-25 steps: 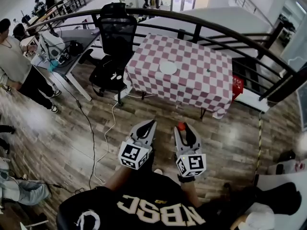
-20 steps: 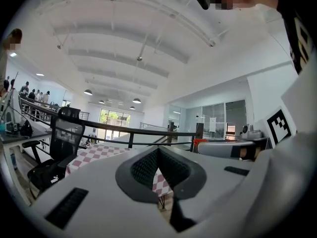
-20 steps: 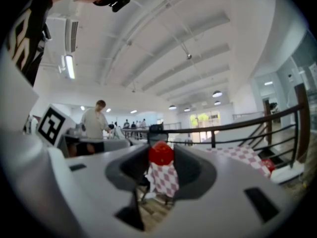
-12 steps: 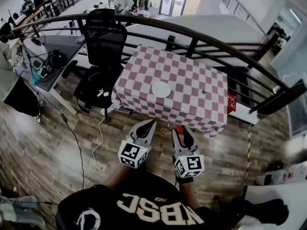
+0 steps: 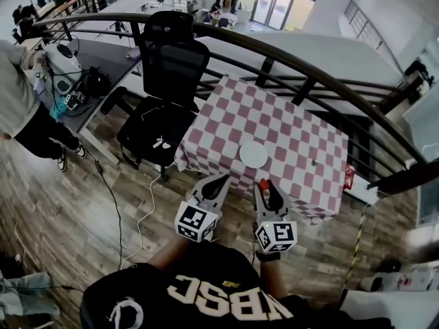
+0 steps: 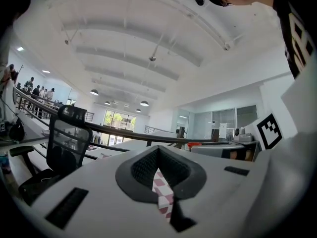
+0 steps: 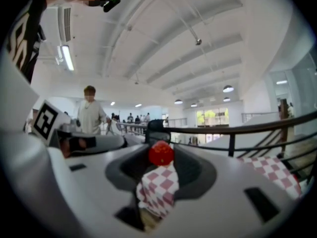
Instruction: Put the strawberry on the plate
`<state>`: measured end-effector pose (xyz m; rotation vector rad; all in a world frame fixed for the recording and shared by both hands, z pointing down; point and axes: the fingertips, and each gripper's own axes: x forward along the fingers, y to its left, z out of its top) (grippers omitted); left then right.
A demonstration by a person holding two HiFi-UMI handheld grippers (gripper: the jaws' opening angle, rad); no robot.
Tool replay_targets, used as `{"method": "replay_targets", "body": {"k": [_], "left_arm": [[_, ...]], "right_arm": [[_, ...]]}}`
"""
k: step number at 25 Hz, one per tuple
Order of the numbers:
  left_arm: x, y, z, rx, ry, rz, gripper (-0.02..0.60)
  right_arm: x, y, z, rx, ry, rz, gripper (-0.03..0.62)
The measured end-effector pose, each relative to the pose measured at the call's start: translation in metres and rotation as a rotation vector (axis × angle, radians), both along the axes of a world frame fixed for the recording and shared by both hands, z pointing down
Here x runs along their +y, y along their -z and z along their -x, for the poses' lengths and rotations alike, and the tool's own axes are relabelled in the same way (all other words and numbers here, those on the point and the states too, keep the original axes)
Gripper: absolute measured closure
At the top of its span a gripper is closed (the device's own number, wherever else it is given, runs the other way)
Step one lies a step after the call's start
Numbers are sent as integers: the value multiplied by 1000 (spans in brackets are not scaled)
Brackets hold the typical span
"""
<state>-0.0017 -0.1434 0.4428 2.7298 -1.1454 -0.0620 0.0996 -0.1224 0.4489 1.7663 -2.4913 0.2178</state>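
Two grippers up side by side at the bottom centre of the head view, both aimed toward the near edge of the table (image 5: 291, 125).

Right gripper (image 5: 266, 186): jaws set wide and clamped on the strawberry (image 5: 262, 183), pinched at the very tips. Red and round, carried in the air in front of the near edge, not yet on the cloth. Seen along the jaws in the right gripper view, sits at the top of the gap, with red-and-white checks showing below it.

Left gripper (image 5: 221, 180): jaws together at the tips, nothing between them. Only a thin sliver of checked cloth visible through the slit behind the tips in the left gripper view. Just beside the right one, not touching it.

On the table, draped in a red-and-white checked cloth hanging over the edges: a white plate (image 5: 254, 155), close to the near edge and roughly midway along it, just beyond the strawberry. Toward the right edge, a small green thing (image 5: 313, 162), too small to tell. Off the left edge, a black office chair (image 5: 175, 53). Past the far edge, a dark curved railing (image 5: 274, 59). Well off to the left, a person (image 5: 17, 98) in a light top on the wood floor (image 5: 68, 204).
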Motion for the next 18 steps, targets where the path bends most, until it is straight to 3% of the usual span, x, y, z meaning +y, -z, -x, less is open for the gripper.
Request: {"method": "replay_targets", "body": {"k": [7, 14, 18], "left_arm": [[-32, -19, 9, -2, -20, 54, 575], [-48, -47, 3, -28, -65, 95, 575], [-60, -68, -6, -70, -89, 99, 575]], "right_arm": [[-16, -22, 17, 22, 9, 70, 434], [-14, -55, -12, 24, -59, 150, 433], [-22, -76, -50, 16, -94, 184, 434]]}}
